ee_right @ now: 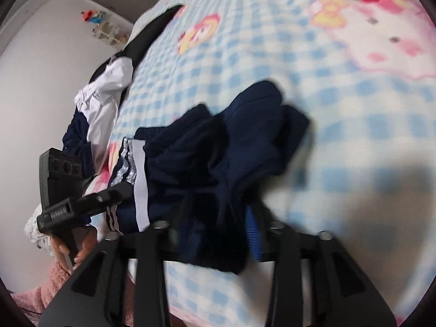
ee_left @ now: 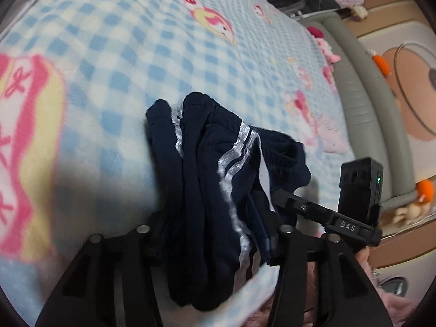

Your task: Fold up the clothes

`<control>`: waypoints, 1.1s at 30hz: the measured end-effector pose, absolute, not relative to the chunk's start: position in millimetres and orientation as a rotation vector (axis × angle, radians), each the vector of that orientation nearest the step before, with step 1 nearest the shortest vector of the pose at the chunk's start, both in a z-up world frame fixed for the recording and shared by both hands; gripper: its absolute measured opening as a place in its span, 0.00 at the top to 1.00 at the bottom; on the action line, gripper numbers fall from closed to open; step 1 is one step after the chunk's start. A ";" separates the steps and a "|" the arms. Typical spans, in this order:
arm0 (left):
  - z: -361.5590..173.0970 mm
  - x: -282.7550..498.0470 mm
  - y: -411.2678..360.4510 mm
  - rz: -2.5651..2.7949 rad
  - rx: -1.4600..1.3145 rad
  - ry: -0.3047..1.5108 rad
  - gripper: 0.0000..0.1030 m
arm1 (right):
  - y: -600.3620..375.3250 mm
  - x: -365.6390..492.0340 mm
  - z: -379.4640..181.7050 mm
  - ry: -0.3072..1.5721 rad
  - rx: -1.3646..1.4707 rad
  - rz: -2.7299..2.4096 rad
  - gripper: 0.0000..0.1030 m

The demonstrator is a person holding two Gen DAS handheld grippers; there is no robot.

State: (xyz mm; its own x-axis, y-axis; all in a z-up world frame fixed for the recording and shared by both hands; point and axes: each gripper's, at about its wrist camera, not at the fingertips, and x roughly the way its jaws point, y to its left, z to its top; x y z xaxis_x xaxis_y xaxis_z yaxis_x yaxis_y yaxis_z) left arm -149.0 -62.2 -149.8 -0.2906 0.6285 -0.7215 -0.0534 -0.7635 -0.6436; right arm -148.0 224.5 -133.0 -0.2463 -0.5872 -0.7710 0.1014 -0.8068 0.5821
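We work over a blue-checked cartoon blanket [ee_left: 114,54] that covers the whole bed. On it, bunched and draped close in front of both tools, lies a pair of navy track pants [ee_left: 207,169] with white side stripes. Its long axis runs away from us, out along the fingers. Our left gripper [ee_left: 215,234] seems to pinch the near end, cloth filling the gap. Our right gripper [ee_right: 215,231] also has cloth between its fingers, though blur keeps us from telling how tightly. Both sit equally near, side by side. Only the right view shows a heap of white and navy clothes [ee_right: 100,100] at the bed's edge. Only the left view shows the grey bed frame [ee_left: 362,103] and the floor beyond.
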 end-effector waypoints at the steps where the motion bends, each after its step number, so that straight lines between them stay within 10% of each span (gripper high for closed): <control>1: -149.1 -150.1 -61.4 2.110 -1.523 -0.718 0.84 | 219.0 -150.9 -137.6 -0.566 1.587 -2.101 0.63; 4: -129.2 -150.6 -63.5 2.116 -1.454 -0.717 0.89 | 211.7 -149.7 -125.0 -0.500 1.553 -2.151 0.90; 33: 27.6 -278.1 303.7 1.898 -1.172 -0.311 0.89 | 502.7 -179.2 45.6 -0.574 1.295 -2.686 0.91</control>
State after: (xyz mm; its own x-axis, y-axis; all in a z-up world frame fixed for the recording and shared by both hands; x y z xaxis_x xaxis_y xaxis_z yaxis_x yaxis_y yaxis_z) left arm -278.1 303.7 27.6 -0.1885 0.7713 -0.6079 -0.5372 -0.5991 -0.5937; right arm -179.2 502.7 45.6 -0.6318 -0.2536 -0.7325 -0.0680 -0.9232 0.3783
